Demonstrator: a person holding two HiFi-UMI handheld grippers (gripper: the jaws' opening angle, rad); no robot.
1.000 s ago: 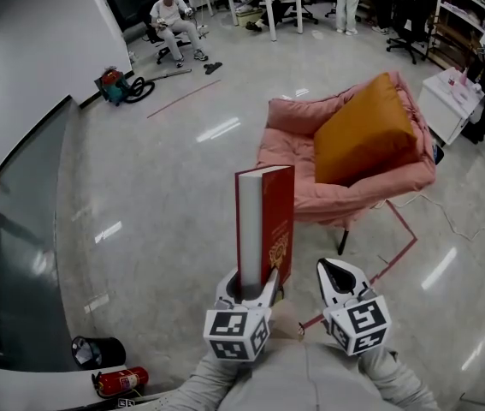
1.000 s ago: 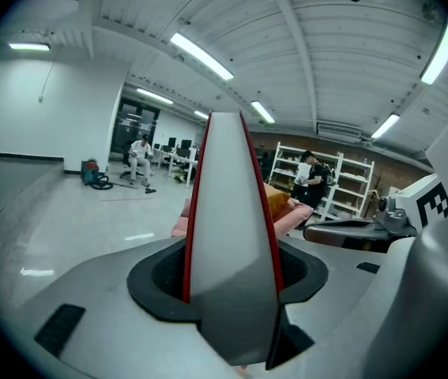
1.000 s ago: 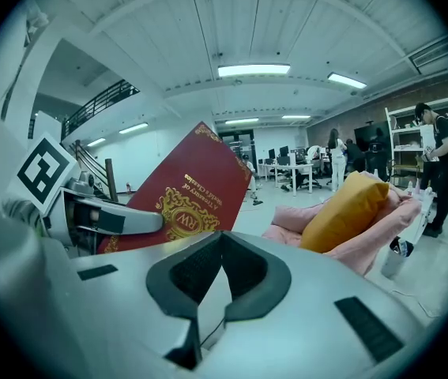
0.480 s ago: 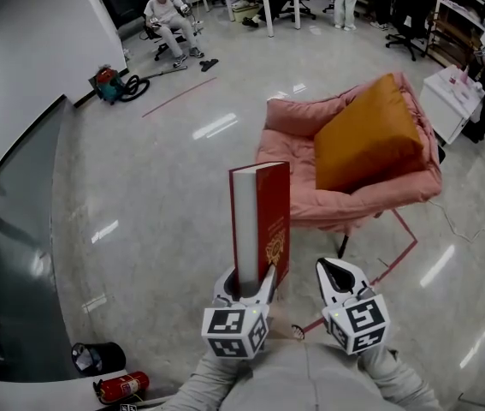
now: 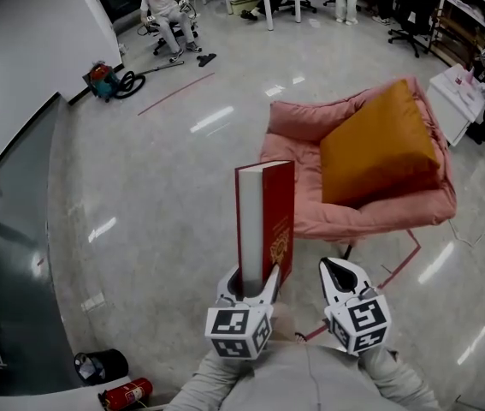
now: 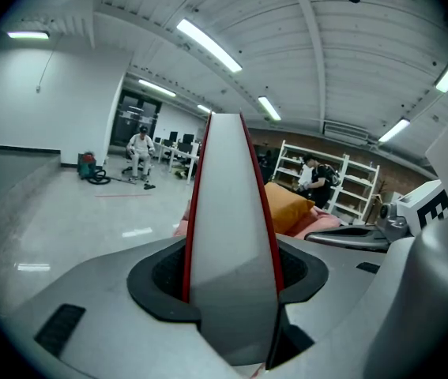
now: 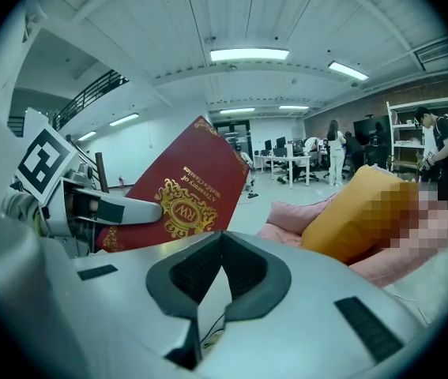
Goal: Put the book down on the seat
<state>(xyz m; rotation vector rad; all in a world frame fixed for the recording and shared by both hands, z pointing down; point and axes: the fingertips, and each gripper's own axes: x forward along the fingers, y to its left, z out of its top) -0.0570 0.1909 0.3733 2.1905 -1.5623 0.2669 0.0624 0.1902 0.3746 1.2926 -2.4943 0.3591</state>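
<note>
A red hardcover book (image 5: pixel 266 221) with a gold crest stands upright, page edges toward me, and my left gripper (image 5: pixel 249 276) is shut on its lower end. In the left gripper view the book (image 6: pixel 231 251) fills the gap between the jaws. My right gripper (image 5: pixel 332 268) is beside it, shut and empty; its own view shows the book's cover (image 7: pixel 184 188) to the left. The pink armchair (image 5: pixel 370 212) lies ahead and to the right, with an orange cushion (image 5: pixel 379 148) leaning on its seat. The book is short of the chair, over the floor.
A red tape line (image 5: pixel 400 259) runs on the floor by the chair's leg. A fire extinguisher (image 5: pixel 127 394) and a black bin (image 5: pixel 97 366) sit at lower left. A white cart (image 5: pixel 456 101) stands right of the chair. A seated person (image 5: pixel 161 11) and desks are far back.
Both grippers and the book have moved forward toward the armchair, which now looks a little larger and nearer. The grip on the book is unchanged.
</note>
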